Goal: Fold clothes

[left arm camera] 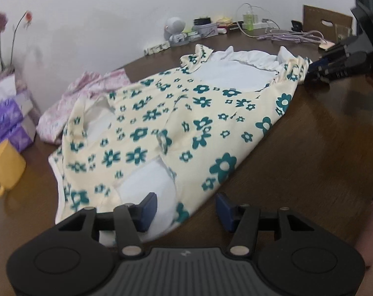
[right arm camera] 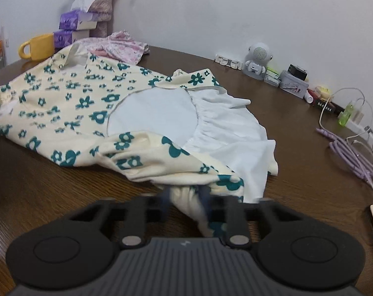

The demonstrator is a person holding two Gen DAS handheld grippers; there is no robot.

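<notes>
A cream dress with teal flowers [left arm camera: 161, 113] and a white lining lies spread on the brown table [left arm camera: 309, 148]. In the left wrist view my left gripper [left arm camera: 186, 209] stands open at the near hem. White lining lies against its left pad [left arm camera: 148, 208], and bare table shows beside the right pad. At the dress's far right corner my right gripper [left arm camera: 312, 70] holds the fabric. The right wrist view shows the dress [right arm camera: 70, 103] running away to the left, with a bunched fold of it pinched in my right gripper [right arm camera: 185, 204]. Its fingers are blurred.
A pink patterned garment [left arm camera: 87, 91] lies beyond the dress. A yellow mug [left arm camera: 4, 165], purple tissue boxes [left arm camera: 9, 123] and a vase of flowers [right arm camera: 101, 7] stand at one end. Along the wall are a small robot-shaped speaker [right arm camera: 258, 59], tins, a charger and purple cables [right arm camera: 349, 153].
</notes>
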